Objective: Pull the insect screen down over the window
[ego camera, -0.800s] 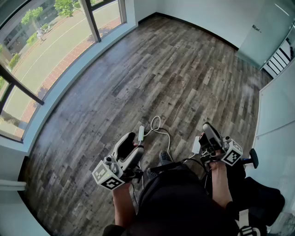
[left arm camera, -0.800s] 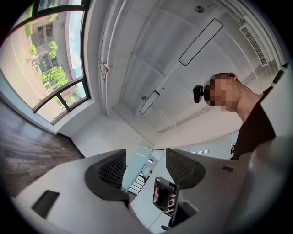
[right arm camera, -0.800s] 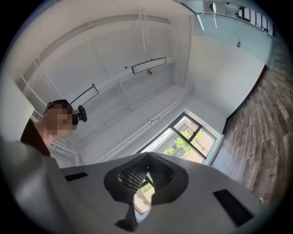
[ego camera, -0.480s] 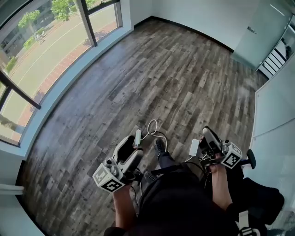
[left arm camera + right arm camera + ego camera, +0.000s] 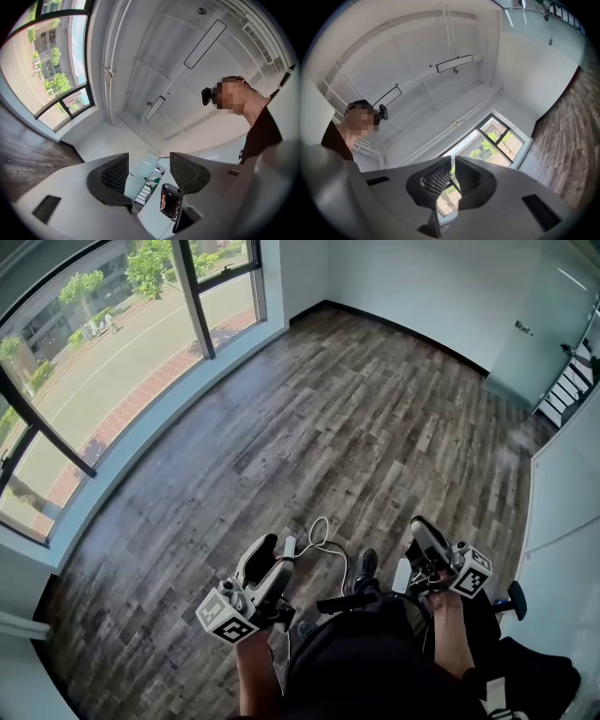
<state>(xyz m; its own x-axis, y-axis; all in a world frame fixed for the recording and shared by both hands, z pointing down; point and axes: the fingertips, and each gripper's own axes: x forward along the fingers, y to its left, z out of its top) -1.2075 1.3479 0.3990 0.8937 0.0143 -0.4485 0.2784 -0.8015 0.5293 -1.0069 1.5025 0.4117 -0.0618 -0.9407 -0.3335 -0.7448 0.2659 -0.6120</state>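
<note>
left gripper (image 5: 270,557): fingers held apart, nothing gripped | right gripper (image 5: 424,532): fingers closed together, empty | large dark-framed glass window (image 5: 94,371): far left, well apart from both, across grey-brown wooden plank floor (image 5: 337,409)

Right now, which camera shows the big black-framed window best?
The head view: the large black-framed glass window spans its upper left, several panes wide. The left gripper view shows it distorted at the edge; the right gripper view, only a small part.
</note>
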